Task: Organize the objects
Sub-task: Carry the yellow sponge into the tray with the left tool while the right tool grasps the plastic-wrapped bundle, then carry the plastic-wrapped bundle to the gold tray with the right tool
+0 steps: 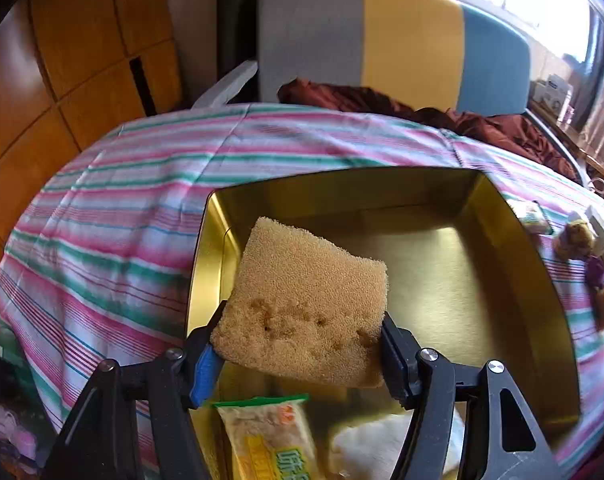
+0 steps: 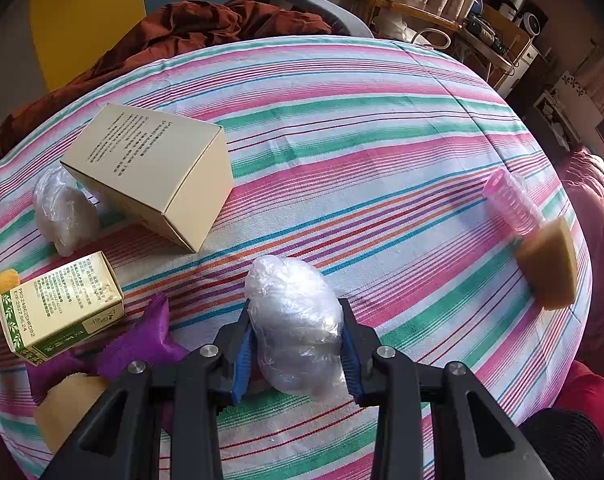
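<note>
Gripped between the left fingers (image 1: 302, 356), a tan sponge (image 1: 302, 304) hangs over the near left part of a gold tin (image 1: 550, 280) that stands on the striped bench (image 1: 122, 200). To finish this step well, I would carry the sponge over the bare far floor of the tin, lower it close to the metal and only then let the fingers part, so that it lands flat and clear of the yellow snack packet (image 1: 266, 436) and the white wrapped lump (image 1: 366, 444) already lying at the tin's near end.

On the right, the fingers (image 2: 296, 340) are pinched narrow on a clear plastic-wrapped bundle (image 2: 294, 320) that looks to be resting on the cloth near the front edge. That soft wrap needs only a light squeeze.

Counted in the right view:
- two plastic bundles, the second (image 2: 64, 212) at far left
- two cartons, one plain (image 2: 154, 168), one green-printed (image 2: 62, 304)
- one pink ridged cup (image 2: 510, 204) at right
- one sponge wedge (image 2: 550, 268) touching that cup
- one purple cloth item (image 2: 142, 340) near left
</note>
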A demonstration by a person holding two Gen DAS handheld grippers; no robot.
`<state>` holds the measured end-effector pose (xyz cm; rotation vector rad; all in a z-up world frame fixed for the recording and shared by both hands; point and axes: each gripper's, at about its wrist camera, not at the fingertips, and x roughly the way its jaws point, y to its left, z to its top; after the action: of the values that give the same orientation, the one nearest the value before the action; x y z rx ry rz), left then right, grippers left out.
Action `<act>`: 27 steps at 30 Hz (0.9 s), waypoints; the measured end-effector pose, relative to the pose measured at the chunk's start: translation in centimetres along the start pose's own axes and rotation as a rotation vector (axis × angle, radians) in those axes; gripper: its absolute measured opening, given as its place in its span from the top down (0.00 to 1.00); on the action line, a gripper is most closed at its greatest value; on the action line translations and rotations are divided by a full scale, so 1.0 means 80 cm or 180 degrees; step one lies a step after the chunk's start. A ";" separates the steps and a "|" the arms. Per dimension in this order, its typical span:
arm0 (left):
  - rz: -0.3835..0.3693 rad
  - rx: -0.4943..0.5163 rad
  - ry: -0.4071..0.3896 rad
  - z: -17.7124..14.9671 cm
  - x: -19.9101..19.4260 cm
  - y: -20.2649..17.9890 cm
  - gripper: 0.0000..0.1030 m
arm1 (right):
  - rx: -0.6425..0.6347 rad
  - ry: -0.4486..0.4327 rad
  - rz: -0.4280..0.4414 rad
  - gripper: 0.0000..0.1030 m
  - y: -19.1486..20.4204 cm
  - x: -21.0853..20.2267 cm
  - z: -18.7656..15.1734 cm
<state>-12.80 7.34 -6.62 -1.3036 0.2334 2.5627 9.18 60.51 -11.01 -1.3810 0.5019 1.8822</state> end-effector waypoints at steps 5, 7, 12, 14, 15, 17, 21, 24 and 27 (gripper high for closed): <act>0.0044 -0.0019 0.0138 -0.007 0.022 0.006 0.32 | 0.0019 0.0005 0.0008 0.65 0.012 0.005 0.009; 0.0073 -0.0040 0.0160 -0.007 0.024 0.006 0.31 | 0.0035 0.0007 0.0017 0.65 0.010 0.007 0.011; 0.0163 -0.0052 0.0059 -0.011 0.009 0.005 0.19 | 0.0103 0.0013 0.0057 0.65 0.006 0.005 0.014; 0.0200 -0.0035 0.0048 -0.012 0.006 0.005 0.18 | 0.0125 0.0011 0.0068 0.65 0.005 0.004 0.015; 0.0198 -0.0032 0.0051 -0.013 0.005 0.005 0.18 | 0.0142 0.0004 0.0072 0.65 0.004 0.003 0.015; 0.0196 -0.0049 0.0005 -0.015 -0.003 0.003 0.18 | 0.0180 -0.0066 0.0091 0.65 0.001 -0.002 0.017; 0.0181 -0.0078 -0.0181 -0.022 -0.032 -0.002 0.18 | 0.0186 -0.0114 0.0127 0.65 0.005 -0.016 0.003; 0.0131 -0.0158 -0.0286 -0.029 -0.051 -0.003 0.18 | 0.0169 -0.0222 0.0157 0.65 0.010 -0.032 -0.001; 0.0081 -0.0250 -0.0372 -0.038 -0.069 -0.002 0.18 | 0.0167 -0.0343 0.0244 0.65 0.013 -0.059 -0.013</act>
<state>-7.25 5.86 -3.94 -1.1788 0.1287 2.6834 9.77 57.60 -7.11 -1.2347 0.5533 1.9789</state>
